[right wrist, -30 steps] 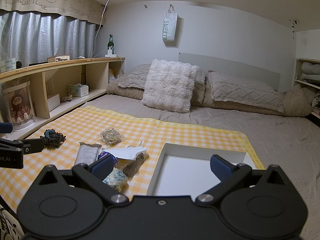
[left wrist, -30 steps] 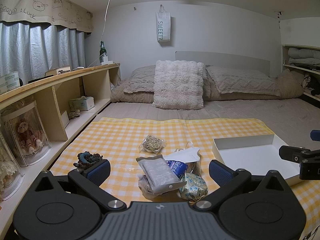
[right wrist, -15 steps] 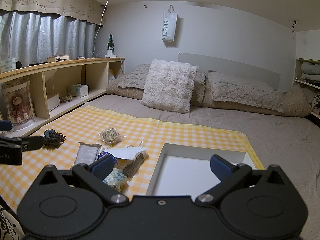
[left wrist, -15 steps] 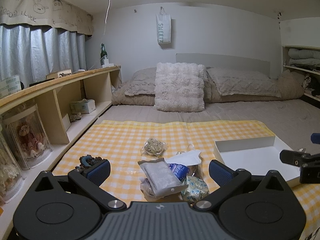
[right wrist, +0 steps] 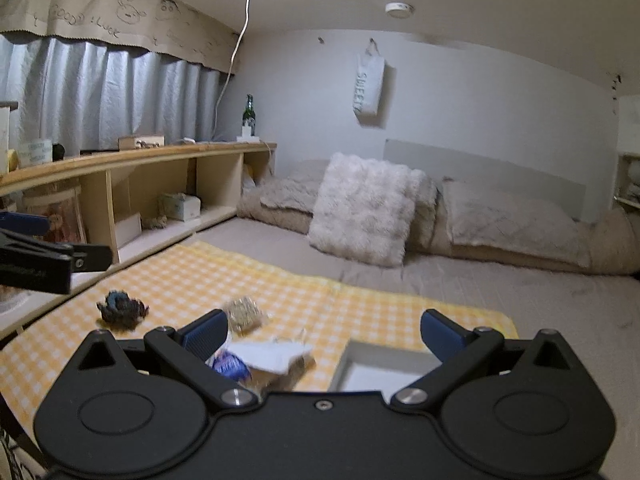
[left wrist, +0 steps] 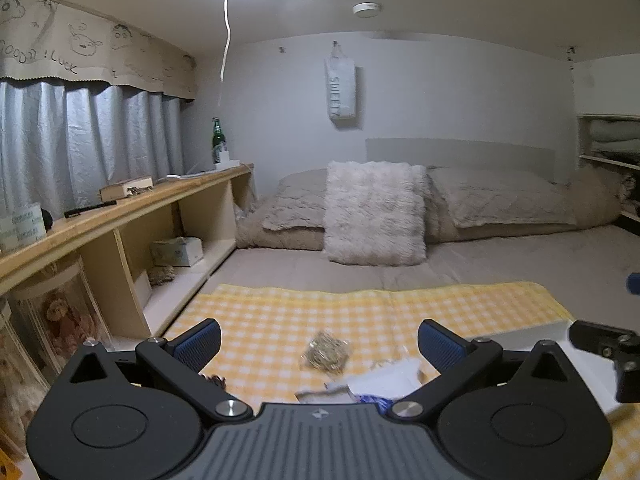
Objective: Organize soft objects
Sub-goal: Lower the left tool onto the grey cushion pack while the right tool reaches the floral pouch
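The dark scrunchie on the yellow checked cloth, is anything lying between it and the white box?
Yes. In the right wrist view the dark scrunchie lies left on the yellow checked cloth, and the white box right. Between them lie a clear bag of rubber bands and a heap with white paper and a blue packet.

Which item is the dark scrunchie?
Find the yellow checked cloth on the bed. On its shelf-side edge, apart from the central pile, lies the scrunchie. It is the only dark, ruffled lump; the nearby clear bag holds pale tan bands.
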`<state>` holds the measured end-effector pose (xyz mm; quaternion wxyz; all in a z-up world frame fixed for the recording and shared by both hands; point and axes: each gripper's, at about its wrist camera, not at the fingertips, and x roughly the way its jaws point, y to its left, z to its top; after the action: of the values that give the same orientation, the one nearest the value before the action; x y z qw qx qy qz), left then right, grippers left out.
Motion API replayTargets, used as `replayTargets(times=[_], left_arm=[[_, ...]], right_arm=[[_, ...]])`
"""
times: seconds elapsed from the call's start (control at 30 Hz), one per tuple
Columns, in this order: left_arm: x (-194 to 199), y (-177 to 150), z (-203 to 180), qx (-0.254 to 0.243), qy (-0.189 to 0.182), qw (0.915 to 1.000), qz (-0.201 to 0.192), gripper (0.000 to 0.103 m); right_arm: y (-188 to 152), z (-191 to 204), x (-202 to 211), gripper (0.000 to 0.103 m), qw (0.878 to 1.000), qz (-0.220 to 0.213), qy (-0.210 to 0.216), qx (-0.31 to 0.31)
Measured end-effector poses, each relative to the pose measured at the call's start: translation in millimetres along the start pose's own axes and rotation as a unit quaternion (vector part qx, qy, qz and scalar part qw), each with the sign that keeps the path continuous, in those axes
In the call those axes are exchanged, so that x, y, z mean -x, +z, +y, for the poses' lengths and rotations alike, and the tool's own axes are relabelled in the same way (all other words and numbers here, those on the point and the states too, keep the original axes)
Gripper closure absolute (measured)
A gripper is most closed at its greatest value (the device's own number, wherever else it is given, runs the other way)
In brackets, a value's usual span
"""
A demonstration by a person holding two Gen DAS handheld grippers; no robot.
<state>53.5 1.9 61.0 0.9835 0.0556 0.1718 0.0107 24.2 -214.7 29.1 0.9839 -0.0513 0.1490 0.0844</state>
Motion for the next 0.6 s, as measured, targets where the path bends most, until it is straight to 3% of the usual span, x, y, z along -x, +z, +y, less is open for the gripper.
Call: replayTargets(times=[0.2,0.33,0.6], left_arm=[[-44.1,9.7,-0.8,-0.001,0.015,0.9994,0.03,0.0],[-82.2,-0.5,-1.0,0.004,0.001,0.9966,0.082,0.0],[-157.3,-48.6,-3.9,0.019,-0.026,0.9745,0.222,0.0]], right_arm=[[28.9,0.6,-29.1,0.0,1.0,-0.012,0.006,0.01],[39.0,0.6,-57.6,0.0,1.0,-0.003,0.013,0.0],[28.4,-3.7,-120.0,0.0,0.996,0.067,0.024,-0.058]])
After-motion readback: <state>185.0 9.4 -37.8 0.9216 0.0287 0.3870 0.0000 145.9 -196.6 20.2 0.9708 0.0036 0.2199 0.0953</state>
